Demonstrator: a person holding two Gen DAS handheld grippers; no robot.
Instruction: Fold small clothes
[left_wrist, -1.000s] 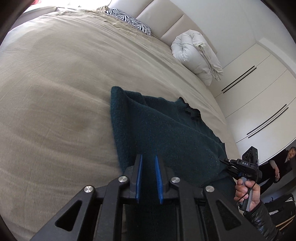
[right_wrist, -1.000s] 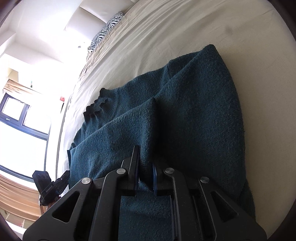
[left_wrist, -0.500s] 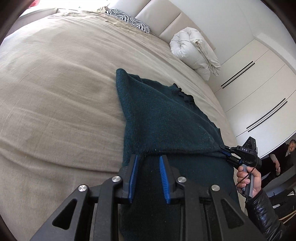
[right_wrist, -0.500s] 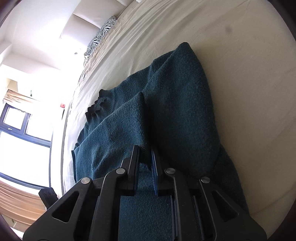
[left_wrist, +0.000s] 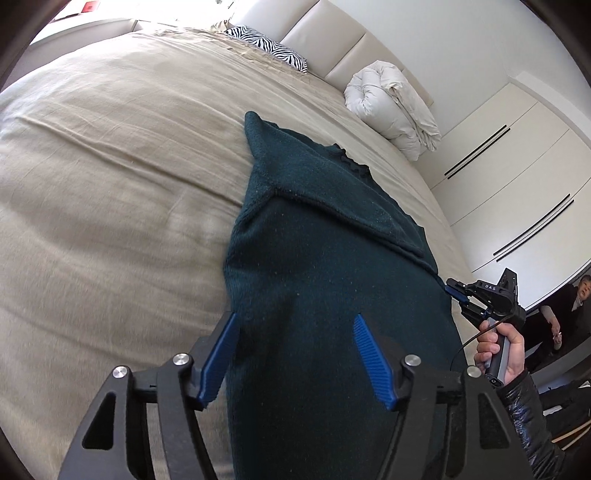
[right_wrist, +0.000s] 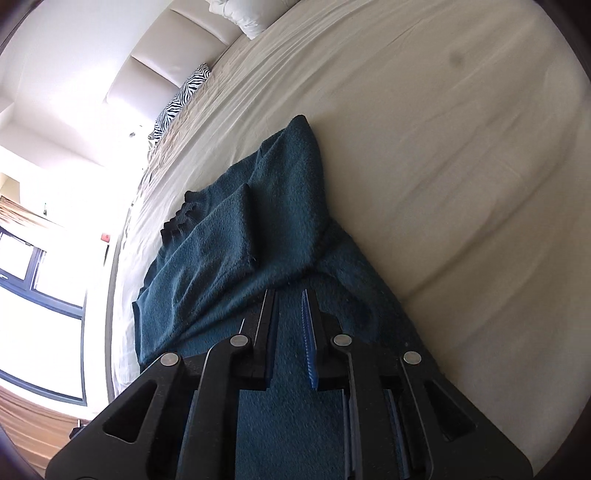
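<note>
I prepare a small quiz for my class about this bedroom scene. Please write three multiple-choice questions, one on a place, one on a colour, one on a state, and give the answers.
1. Where does the sweater lie?
A. on the bed cover
B. on the floor
C. on a chair

2. What colour is the sweater?
A. red
B. dark teal
C. yellow

3. How do the left gripper's jaws stand?
A. shut on the sweater
B. shut on a pillow
C. open, pads apart

Answers:
1. A: the sweater is spread on the beige bed cover, below the zebra pillow and the white duvet roll.
2. B: its knit shows dark teal in both views.
3. C: the left gripper has just been opening; its blue pads stand wide, pressing no cloth.
</note>
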